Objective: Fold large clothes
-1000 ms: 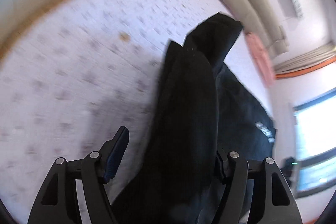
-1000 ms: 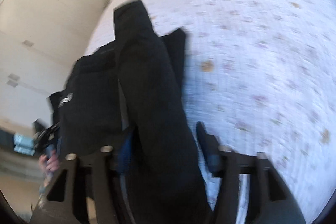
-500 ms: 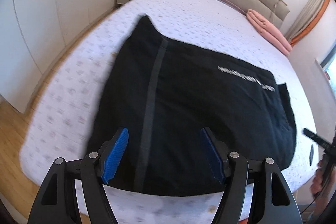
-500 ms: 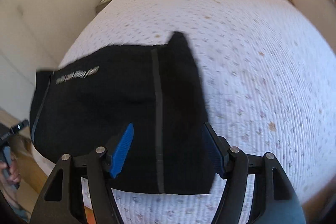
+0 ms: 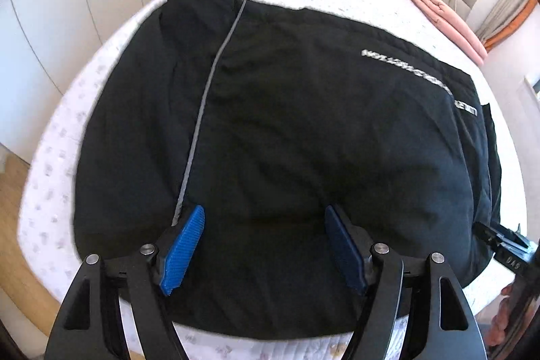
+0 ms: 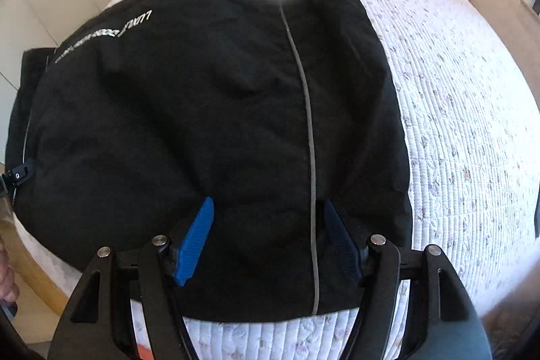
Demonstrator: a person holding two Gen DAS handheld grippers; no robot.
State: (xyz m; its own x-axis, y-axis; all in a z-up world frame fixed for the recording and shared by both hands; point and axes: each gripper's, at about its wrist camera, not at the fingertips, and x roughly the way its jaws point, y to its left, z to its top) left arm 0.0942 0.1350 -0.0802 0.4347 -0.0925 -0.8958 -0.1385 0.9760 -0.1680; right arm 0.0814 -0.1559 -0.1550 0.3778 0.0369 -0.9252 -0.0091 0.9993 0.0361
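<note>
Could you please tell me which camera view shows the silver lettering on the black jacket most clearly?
The left wrist view: the silver lettering runs across the black jacket, well lit and fairly sharp. In the right wrist view the lettering sits near the jacket's far left edge, smaller and partly blurred.

Bright, even daylight fills both fisheye views; frame edges curve strongly and darken at the corners; the black garment (image 5: 303, 140) shows little detail; the bedspread (image 6: 472, 130) blurs slightly near the frame edges.

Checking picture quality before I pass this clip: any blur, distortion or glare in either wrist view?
Left wrist view: strong fisheye bending, black garment mostly sharp, bed edge smeared at left. Right wrist view: same bending, soft smear at the garment's far edge, quilt washed pale by daylight.
</note>
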